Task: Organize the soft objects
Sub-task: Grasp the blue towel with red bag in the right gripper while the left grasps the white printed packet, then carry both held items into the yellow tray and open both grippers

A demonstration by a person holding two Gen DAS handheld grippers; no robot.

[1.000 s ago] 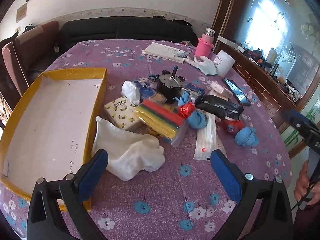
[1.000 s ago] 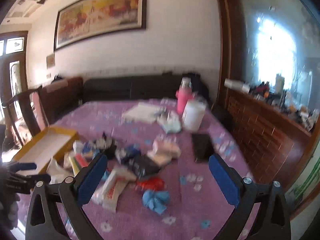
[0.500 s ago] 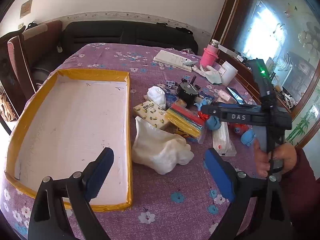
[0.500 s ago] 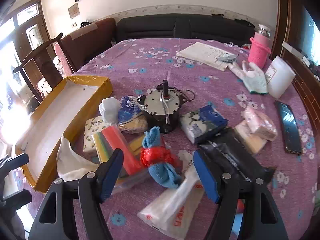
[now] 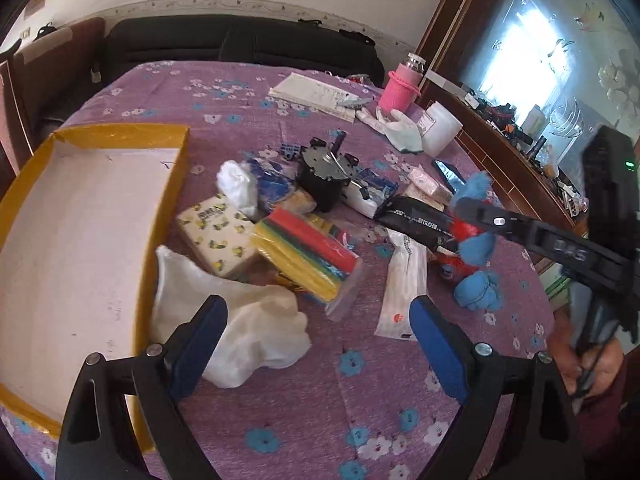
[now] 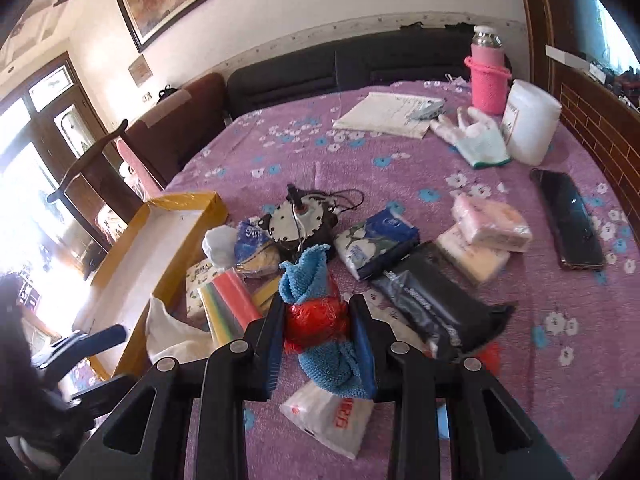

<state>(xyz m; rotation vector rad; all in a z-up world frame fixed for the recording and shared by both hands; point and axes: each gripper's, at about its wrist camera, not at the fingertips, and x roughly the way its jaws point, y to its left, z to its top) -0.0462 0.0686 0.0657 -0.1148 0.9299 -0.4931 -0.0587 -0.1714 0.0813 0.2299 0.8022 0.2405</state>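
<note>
A blue knitted cloth bundle [image 6: 306, 276] with a red wrap round its middle sits in the pile on the purple tablecloth. My right gripper [image 6: 318, 312] is closing tight on it, and both blue pads press on the red wrap. In the left wrist view the same bundle [image 5: 476, 244] shows in the right gripper [image 5: 464, 216] at the right. My left gripper [image 5: 316, 312] stands open above the table. Its left fingertip is over a crumpled white cloth [image 5: 248, 320] beside the yellow-rimmed box [image 5: 172, 184]. Nothing is between its fingers.
The pile holds a striped sponge pack [image 5: 308, 248], a lemon-print tissue pack [image 5: 216, 232], a black motor [image 5: 324, 184], a black pouch [image 6: 432, 300] and another blue knit [image 5: 478, 290]. Further back are a phone [image 6: 568, 220], a glove [image 6: 476, 140], a white jar [image 6: 530, 120] and a pink bottle [image 6: 486, 80].
My right gripper came down to the pile and its jaws closed on the blue and red bundle. My left gripper swung towards the box and partway back, staying open.
</note>
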